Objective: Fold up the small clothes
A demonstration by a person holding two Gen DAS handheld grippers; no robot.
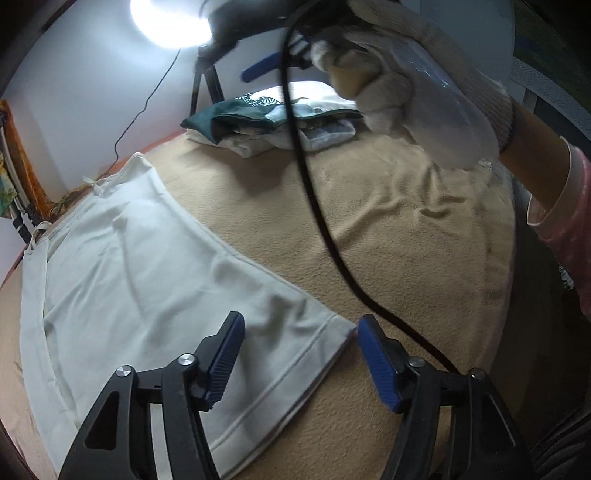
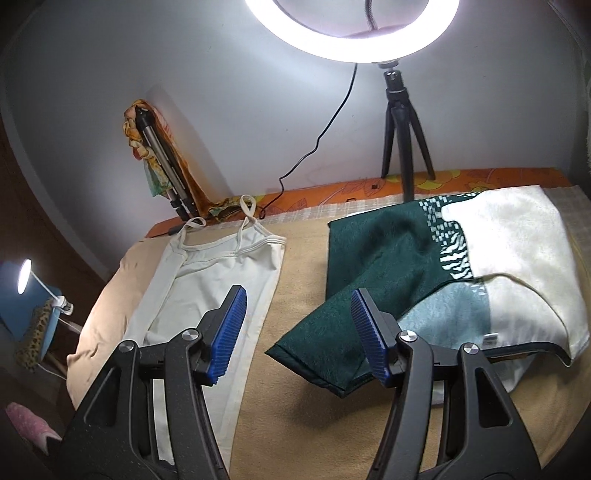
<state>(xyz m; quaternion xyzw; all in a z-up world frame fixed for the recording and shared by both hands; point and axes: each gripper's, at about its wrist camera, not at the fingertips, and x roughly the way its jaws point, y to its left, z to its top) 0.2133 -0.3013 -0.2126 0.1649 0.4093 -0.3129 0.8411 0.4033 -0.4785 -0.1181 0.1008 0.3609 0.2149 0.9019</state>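
Observation:
A white camisole (image 1: pixel 140 266) lies flat on the tan blanket (image 1: pixel 388 229); it also shows in the right wrist view (image 2: pixel 207 280), straps toward the wall. My left gripper (image 1: pixel 299 354) is open and empty, just above the camisole's bottom hem corner. My right gripper (image 2: pixel 295 332) is open and empty, held above the blanket between the camisole and a dark green patterned cloth (image 2: pixel 376 266). A gloved hand (image 1: pixel 413 81) holds the right gripper up high in the left wrist view.
The green cloth lies on a pile with white garments (image 2: pixel 517 236) at the right, also seen far off (image 1: pixel 273 118). A ring light (image 2: pixel 351 22) on a small tripod (image 2: pixel 402 125) stands at the wall. A black cable (image 1: pixel 314 206) hangs across. A folded tripod (image 2: pixel 166 166) leans left.

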